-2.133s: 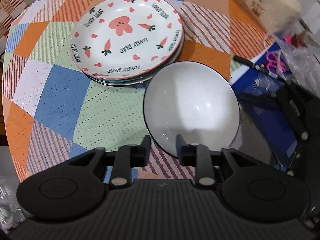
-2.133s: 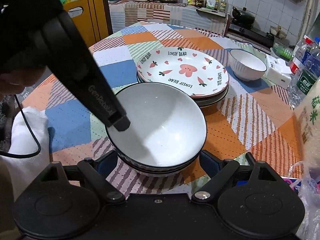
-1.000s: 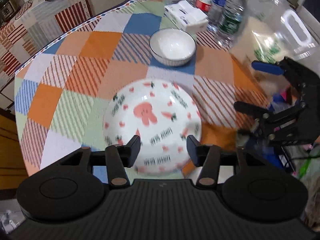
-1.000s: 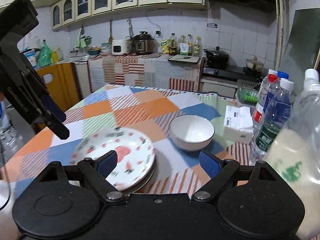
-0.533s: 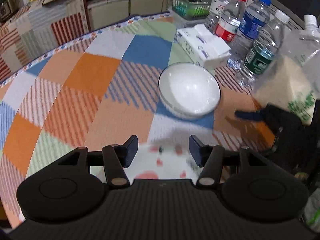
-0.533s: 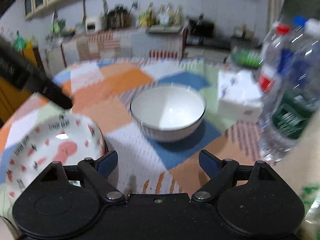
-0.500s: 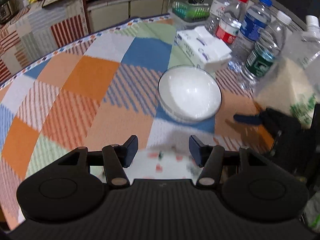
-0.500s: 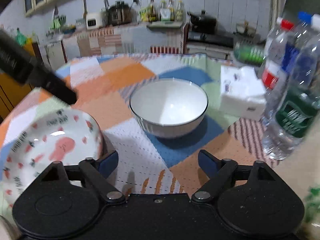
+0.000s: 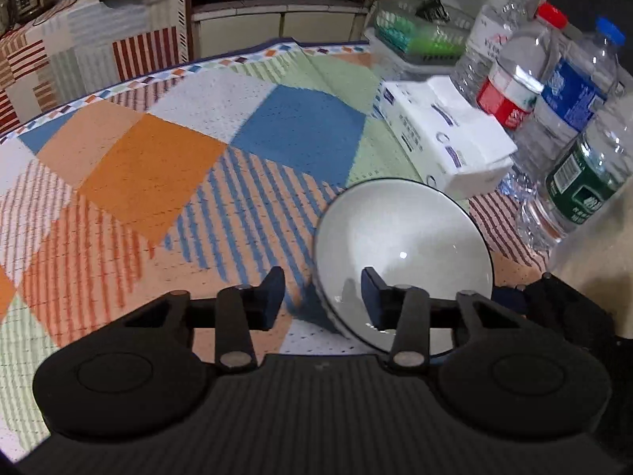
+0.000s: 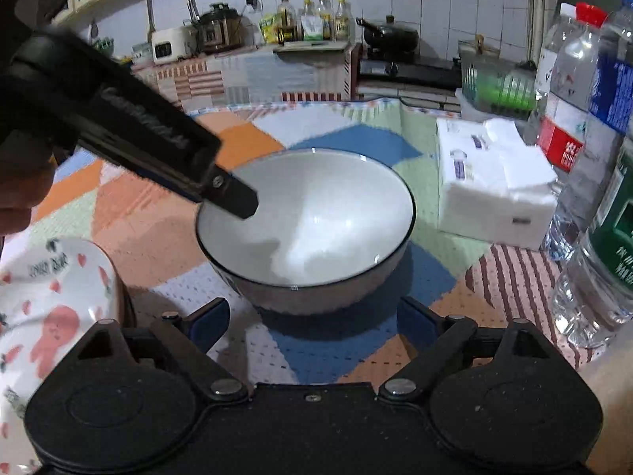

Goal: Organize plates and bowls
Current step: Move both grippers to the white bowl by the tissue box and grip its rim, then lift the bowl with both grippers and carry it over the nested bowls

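A white bowl with a dark rim (image 9: 403, 245) (image 10: 312, 221) sits on the patchwork tablecloth. My left gripper (image 9: 322, 297) is open; its right finger hangs over the bowl's inside and its left finger is outside the near-left rim. In the right wrist view the left gripper's finger (image 10: 233, 198) reaches over the bowl's left rim. My right gripper (image 10: 312, 320) is open and empty, its fingers either side of the bowl's near base. A stack of plates topped by a carrot-and-heart plate (image 10: 47, 289) lies at the left.
A tissue pack (image 9: 447, 138) (image 10: 494, 186) lies just beyond the bowl on the right. Several water bottles (image 9: 554, 111) (image 10: 593, 182) stand at the right edge. A green basket (image 10: 498, 87) and a kitchen counter stand behind the table.
Both grippers have moved forward from the plate stack to the lone white bowl. The left gripper's fingers now straddle its rim, and the right gripper is close against its near side.
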Demonstrator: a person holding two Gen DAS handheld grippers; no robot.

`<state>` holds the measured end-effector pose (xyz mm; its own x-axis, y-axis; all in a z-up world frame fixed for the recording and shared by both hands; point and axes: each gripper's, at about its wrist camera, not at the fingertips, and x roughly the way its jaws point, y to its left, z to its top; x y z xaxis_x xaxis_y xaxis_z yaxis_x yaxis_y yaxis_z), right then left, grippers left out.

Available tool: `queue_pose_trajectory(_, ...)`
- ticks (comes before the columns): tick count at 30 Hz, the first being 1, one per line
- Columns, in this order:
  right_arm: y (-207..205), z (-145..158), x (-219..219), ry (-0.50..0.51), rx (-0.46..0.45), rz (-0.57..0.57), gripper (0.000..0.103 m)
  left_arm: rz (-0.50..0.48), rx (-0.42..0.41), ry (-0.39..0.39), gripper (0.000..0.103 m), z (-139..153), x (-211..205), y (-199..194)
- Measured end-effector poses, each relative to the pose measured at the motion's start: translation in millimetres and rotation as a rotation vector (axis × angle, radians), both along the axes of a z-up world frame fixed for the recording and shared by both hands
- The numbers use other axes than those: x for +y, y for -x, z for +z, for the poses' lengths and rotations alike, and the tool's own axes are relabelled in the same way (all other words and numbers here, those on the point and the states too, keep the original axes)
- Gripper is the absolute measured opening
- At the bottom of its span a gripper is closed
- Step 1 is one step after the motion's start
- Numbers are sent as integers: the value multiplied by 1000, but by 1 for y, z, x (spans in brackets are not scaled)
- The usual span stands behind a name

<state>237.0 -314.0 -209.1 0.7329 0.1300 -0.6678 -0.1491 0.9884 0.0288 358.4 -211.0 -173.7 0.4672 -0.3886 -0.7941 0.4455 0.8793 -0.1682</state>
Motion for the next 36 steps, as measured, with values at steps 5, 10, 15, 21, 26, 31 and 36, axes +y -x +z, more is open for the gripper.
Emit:
queue_pose_trajectory(5, -6, -2, 0, 38, -23, -1, 94, 1, -20, -48, 13, -6, -10, 4)
queue_pose_trajectory(10, -5, 1, 3, 38, -52, 37, 93, -11, 9, -65, 13, -1, -11, 3)
queue_pose_trajectory(15, -7, 3, 6, 25, -56, 35, 95, -19, 47, -101, 13, 4, -16, 2)
queue_pose_trajectory(21, -2, 5, 3, -14, -65, 2, 95, -42, 25, -95, 13, 16, -16, 11)
queue_pose_trajectory(26, 10, 10, 2, -35, -101, -15, 94, -64, 19, -92, 13, 27, -13, 20)
queue_pose_trajectory(31, 32, 20, 11, -51, -115, -17, 94, -120, 9, -121, 14, 41, -4, 42)
queue_pose_trajectory(36, 63, 37, 27, -22, -144, -13, 94, -185, -15, -119, 14, 61, 10, 70)
